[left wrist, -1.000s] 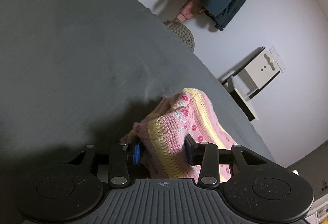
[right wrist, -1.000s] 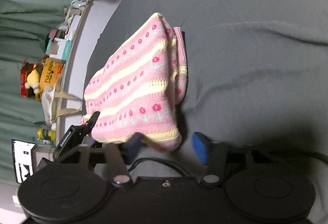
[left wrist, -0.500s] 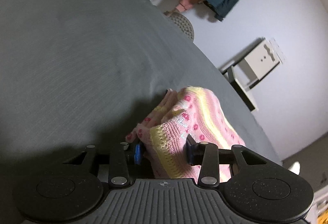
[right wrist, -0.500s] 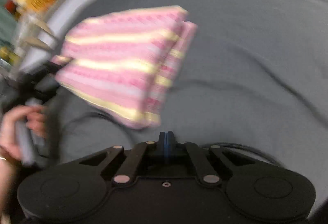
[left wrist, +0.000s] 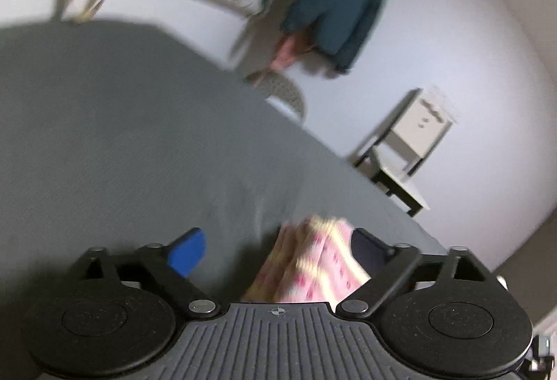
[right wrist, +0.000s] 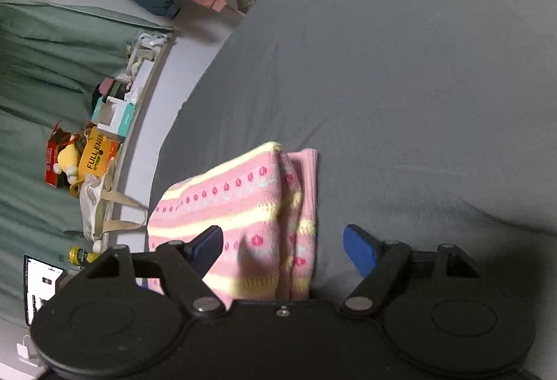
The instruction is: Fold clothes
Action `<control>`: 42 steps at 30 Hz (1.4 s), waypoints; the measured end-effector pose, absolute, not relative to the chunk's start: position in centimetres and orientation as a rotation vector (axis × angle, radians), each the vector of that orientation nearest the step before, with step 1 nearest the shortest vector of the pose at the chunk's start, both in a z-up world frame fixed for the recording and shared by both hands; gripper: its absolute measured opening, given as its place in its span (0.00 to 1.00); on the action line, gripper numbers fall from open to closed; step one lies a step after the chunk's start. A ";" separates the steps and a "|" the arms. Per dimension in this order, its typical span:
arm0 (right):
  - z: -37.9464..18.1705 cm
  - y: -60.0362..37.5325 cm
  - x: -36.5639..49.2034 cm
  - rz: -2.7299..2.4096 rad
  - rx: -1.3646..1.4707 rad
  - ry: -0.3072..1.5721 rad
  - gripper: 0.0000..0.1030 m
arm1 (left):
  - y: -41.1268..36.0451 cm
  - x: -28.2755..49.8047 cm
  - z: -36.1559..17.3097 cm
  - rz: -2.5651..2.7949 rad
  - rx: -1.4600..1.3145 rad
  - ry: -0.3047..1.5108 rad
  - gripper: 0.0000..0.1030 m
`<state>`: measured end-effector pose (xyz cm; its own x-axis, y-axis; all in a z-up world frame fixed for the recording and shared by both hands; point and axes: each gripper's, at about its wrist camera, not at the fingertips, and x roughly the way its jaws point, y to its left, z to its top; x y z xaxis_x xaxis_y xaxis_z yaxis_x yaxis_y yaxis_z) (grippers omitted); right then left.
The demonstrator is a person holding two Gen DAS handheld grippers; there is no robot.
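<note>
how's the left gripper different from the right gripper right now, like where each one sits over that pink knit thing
The left gripper has the pink knit garment lying against one side of its gap; in the right gripper it fills much of the gap.
The left wrist view is motion-blurred; the right wrist view is sharp.
Shared: both are open with fingers spread wide, neither clamps the garment, which lies folded on the grey bedsheet.

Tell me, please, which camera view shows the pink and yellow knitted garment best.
The right wrist view: the folded pink and yellow knitted garment is sharp there, showing stripes, dots and folded edge on the grey bed cover. The left wrist view shows only a blurred end of it between that gripper's open fingers.
</note>
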<state>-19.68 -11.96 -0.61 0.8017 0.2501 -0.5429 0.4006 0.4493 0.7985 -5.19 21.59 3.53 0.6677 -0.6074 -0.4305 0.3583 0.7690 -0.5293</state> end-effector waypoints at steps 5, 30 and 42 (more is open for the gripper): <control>-0.1 -10.1 -18.6 -0.093 0.974 0.679 0.67 | 17.7 -0.2 3.4 -0.778 -0.223 0.711 0.90; -2.0 -8.8 -18.0 -0.109 1.015 0.583 0.24 | 15.9 2.7 0.1 -1.001 -0.168 0.930 0.41; 5.3 -4.4 -16.1 -0.140 0.835 0.503 0.20 | 18.8 2.3 5.4 -0.911 -0.112 0.722 0.27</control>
